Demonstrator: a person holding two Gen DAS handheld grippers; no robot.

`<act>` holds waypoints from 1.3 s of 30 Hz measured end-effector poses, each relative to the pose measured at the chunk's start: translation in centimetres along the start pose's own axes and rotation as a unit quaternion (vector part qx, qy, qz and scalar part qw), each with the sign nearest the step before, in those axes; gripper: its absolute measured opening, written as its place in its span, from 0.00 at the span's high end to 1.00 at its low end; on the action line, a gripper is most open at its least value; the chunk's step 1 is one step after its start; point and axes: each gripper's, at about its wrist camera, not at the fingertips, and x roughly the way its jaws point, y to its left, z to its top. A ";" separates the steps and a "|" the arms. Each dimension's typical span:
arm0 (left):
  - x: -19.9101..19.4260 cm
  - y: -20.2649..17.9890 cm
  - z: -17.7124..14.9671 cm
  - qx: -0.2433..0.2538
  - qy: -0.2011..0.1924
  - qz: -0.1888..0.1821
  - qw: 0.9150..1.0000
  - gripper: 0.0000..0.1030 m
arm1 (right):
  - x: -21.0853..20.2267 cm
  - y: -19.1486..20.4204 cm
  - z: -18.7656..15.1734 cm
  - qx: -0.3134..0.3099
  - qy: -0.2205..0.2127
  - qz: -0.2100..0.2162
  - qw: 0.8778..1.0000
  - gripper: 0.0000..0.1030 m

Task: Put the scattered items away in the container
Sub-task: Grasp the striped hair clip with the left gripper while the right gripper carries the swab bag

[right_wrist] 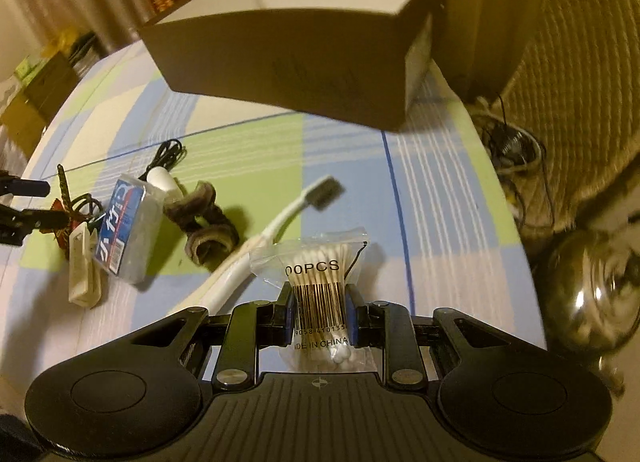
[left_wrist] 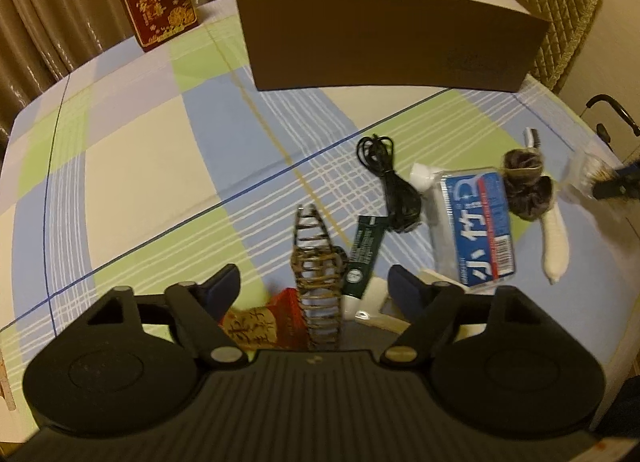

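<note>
Right gripper (right_wrist: 320,312) is clamped on the swab bag (right_wrist: 320,278), pinched across the barcode at its lower half, with the top of the bag flopping free ahead of the fingers. The box (right_wrist: 288,58) sits open at the far edge of the bench (right_wrist: 440,190), well apart from the bag — so the job now looks like a lift and carry. My read: raise first, clear the tall brown wall, and only let go once the bag hangs over the white interior; that loose top could catch the rim if the approach is low. The toothbrush (right_wrist: 264,238) lies just beside the bag on the left, so a straight-up lift should avoid dragging it.

Left gripper (left_wrist: 316,288) stands wide open, holding nothing, low over the near edge of the bench above the clutter: a hair clip (left_wrist: 316,262), a green tube (left_wrist: 362,258), a cable (left_wrist: 390,186), a blue pack (left_wrist: 480,222) and a scrunchie (left_wrist: 524,182). The clip sits between the fingers — probably its next pick, best taken across the narrow width.
</note>
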 end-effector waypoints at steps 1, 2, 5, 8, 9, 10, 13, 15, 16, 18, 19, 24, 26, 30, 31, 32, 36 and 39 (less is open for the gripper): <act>0.4 0.3 0.0 -0.002 0.004 0.000 1.000 0.29 | 0.0 0.0 -0.2 0.005 0.000 0.000 1.000 0.79; 0.7 0.5 0.0 -0.004 0.008 0.000 1.000 0.31 | 0.1 0.1 -0.4 0.009 0.001 0.000 1.000 0.79; 1.7 1.1 -0.1 -0.015 0.021 -0.002 1.000 0.47 | 0.2 0.1 -0.8 0.013 0.002 -0.003 1.000 0.79; 2.5 1.4 -0.2 -0.037 0.031 -0.018 0.999 0.62 | 0.4 0.0 -0.9 0.020 0.001 -0.006 1.000 0.79; 2.6 1.5 -0.3 -0.041 0.028 -0.022 0.999 0.64 | 0.4 0.0 -1.0 0.022 0.002 -0.007 1.000 0.79; 2.7 1.5 -0.3 -0.043 0.025 -0.024 0.998 0.68 | 0.5 0.1 -1.0 0.023 0.002 -0.007 1.000 0.79; 3.1 1.4 -0.2 -0.040 0.024 -0.027 0.999 0.78 | 0.7 0.2 -1.1 0.024 0.005 -0.005 1.000 0.79; 3.2 1.3 -0.2 -0.035 0.020 -0.025 0.999 0.78 | 0.8 0.4 -1.1 0.022 0.005 -0.006 1.000 0.79; 3.2 1.3 -0.1 -0.035 0.019 -0.024 0.999 0.78 | 0.8 0.5 -1.1 0.022 0.005 -0.005 1.000 0.79; 3.0 1.4 -0.1 -0.041 0.017 -0.022 0.999 0.78 | 0.7 0.6 -1.0 0.022 0.004 -0.004 1.000 0.79; 2.8 1.5 -0.1 -0.043 0.015 -0.021 0.999 0.78 | 0.6 0.6 -1.0 0.021 0.004 -0.002 1.000 0.79; 1.4 1.3 0.3 -0.037 0.001 -0.020 0.999 0.78 | 0.3 0.8 -0.6 0.022 -0.002 0.001 1.000 0.79; 1.0 1.1 0.5 -0.033 0.002 -0.018 0.999 0.78 | 0.1 0.9 -0.3 0.020 -0.004 0.004 1.000 0.79; 0.4 0.9 1.0 -0.032 -0.002 -0.017 0.999 0.78 | -0.4 1.2 0.2 0.016 -0.013 0.011 1.000 0.79; 0.2 0.8 1.2 -0.032 -0.003 -0.017 0.999 0.78 | -0.5 1.2 0.4 0.016 -0.016 0.013 1.000 0.79; 0.0 0.7 1.3 -0.031 -0.005 -0.016 0.999 0.78 | -0.7 1.2 0.6 0.016 -0.018 0.016 1.000 0.79; -0.9 0.3 2.2 -0.025 -0.019 -0.018 0.999 0.78 | -1.2 1.4 1.6 0.011 -0.027 0.028 0.999 0.79; -1.5 0.1 3.1 -0.020 -0.032 -0.023 0.999 0.78 | -1.5 1.7 2.6 0.001 -0.033 0.040 0.999 0.79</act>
